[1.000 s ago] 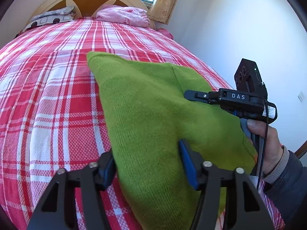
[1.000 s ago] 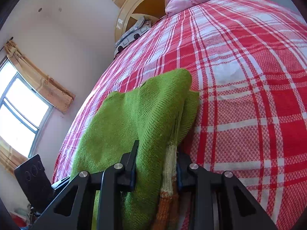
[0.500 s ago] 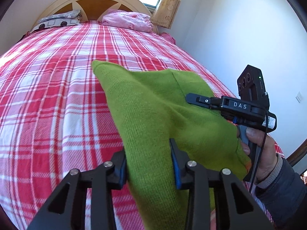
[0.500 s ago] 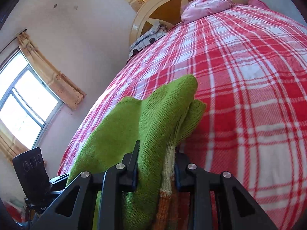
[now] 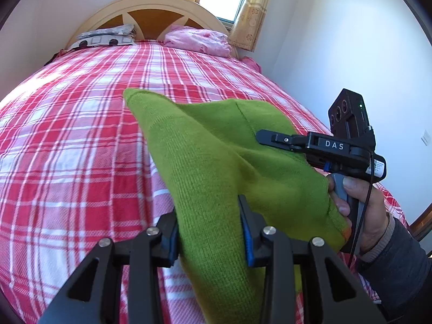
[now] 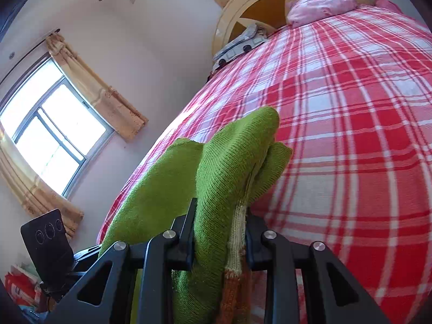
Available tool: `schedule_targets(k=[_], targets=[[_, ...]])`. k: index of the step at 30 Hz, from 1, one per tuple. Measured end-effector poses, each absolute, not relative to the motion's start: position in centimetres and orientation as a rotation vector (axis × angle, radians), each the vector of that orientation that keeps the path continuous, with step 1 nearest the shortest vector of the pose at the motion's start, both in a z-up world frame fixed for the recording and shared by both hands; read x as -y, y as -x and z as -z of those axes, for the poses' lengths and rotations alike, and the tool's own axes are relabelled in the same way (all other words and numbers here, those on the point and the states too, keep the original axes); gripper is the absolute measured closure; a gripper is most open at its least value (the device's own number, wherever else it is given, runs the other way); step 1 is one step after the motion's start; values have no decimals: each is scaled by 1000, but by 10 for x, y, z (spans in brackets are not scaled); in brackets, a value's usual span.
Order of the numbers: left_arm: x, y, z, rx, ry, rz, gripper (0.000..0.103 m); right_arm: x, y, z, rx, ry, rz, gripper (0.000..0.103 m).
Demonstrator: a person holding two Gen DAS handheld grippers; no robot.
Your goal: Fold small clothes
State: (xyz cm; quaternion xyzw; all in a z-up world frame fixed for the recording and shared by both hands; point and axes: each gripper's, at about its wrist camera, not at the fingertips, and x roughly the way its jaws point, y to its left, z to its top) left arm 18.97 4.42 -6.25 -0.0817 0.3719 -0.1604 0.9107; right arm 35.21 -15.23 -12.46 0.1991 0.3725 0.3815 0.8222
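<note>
- Left wrist view shows the bed (image 5: 67, 140) dropping farther below than a second ago: both hands have lifted the green knit garment (image 5: 216, 167) clear of it.
- Garment hangs above the bed's near end, so the fold is probably being carried over.
- Left gripper (image 5: 209, 232), open a second ago, now clamps the garment.
- Right gripper (image 6: 220, 232) stays clenched on its striped edge.

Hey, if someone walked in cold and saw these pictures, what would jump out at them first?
The bright green knit garment would, bunched and held up over the bed's red-and-white plaid bedspread. The left tool and right tool each pinch an edge of it, the right one by a cream-and-orange striped band. Behind, a pink pillow lies against the arched wooden headboard.
</note>
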Motion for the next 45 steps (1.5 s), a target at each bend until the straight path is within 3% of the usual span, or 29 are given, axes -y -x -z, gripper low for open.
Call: schedule_targets(k=[45], targets=[[-173, -84, 62, -693, 158, 16, 66, -76, -295, 110, -893, -269, -1143, 75]])
